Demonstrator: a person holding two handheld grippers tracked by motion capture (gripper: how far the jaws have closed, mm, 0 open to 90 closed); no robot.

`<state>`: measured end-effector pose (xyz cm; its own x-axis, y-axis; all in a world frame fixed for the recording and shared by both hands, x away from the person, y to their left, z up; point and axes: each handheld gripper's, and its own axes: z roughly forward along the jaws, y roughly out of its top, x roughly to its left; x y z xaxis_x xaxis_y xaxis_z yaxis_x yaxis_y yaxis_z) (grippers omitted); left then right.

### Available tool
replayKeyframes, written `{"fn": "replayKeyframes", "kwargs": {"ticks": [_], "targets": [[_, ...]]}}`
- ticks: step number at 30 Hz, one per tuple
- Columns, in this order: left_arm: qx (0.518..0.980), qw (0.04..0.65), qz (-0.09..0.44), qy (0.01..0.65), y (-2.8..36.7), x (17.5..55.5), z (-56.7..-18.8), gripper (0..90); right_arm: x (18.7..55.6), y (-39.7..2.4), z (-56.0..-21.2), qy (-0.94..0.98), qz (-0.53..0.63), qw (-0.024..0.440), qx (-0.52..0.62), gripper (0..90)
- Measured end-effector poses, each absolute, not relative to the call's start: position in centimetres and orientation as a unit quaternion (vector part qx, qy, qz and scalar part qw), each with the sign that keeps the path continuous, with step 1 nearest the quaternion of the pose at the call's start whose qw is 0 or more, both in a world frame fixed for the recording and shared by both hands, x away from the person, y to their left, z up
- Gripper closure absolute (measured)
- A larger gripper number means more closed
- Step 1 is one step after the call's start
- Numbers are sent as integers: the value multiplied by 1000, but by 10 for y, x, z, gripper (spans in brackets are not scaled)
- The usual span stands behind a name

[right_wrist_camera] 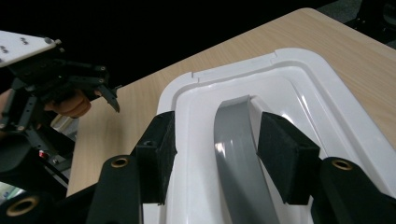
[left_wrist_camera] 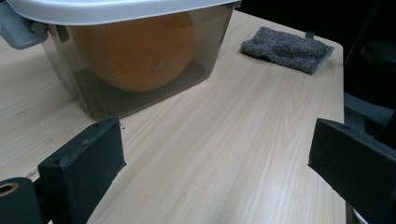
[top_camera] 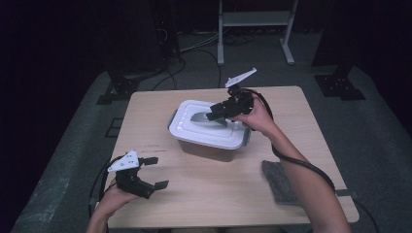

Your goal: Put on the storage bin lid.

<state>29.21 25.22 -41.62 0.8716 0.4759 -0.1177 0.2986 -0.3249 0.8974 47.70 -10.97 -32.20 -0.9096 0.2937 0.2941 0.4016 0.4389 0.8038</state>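
Left tool: held at the near left of the surface, jaws spread wide with nothing between them, pointed toward the container from a little way off. It touches nothing.

Container: sits at the middle of the surface, slightly to the far side. Smoky translucent walls; a large orange rounded object rests inside, its exact nature unclear through the tinted wall. White lid is seated on top; a grey latch shows at one end.

Right tool: over the lid, jaws apart and straddling the grey arched handle at the lid's centre. A gap shows on each side of the handle, so the pads do not press on it; no grip at this moment.

Far right, near edge: a grey cloth pad lies flat, well apart from the container.

Risks, as judged:
- If the latches are fastened, pulling up on the handle would lift or tip the whole container, and the heavy contents could roll.
- The handle is smooth and curved; an off-centre pinch may slip.
- The left tool is not bracing the container, so it could slide.
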Motion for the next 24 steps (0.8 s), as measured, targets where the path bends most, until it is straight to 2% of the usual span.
{"fn": "replayKeyframes", "kwargs": {"ticks": [9, 24], "targets": [[810, 529, 85, 240, 253, 290, -416, 27, 459, -143, -316, -840, -494, 45, -220, 443], [811, 527, 82, 238, 251, 290, -418, 27, 434, -182, -325, -832, -500, 37, -240, 432]]}}
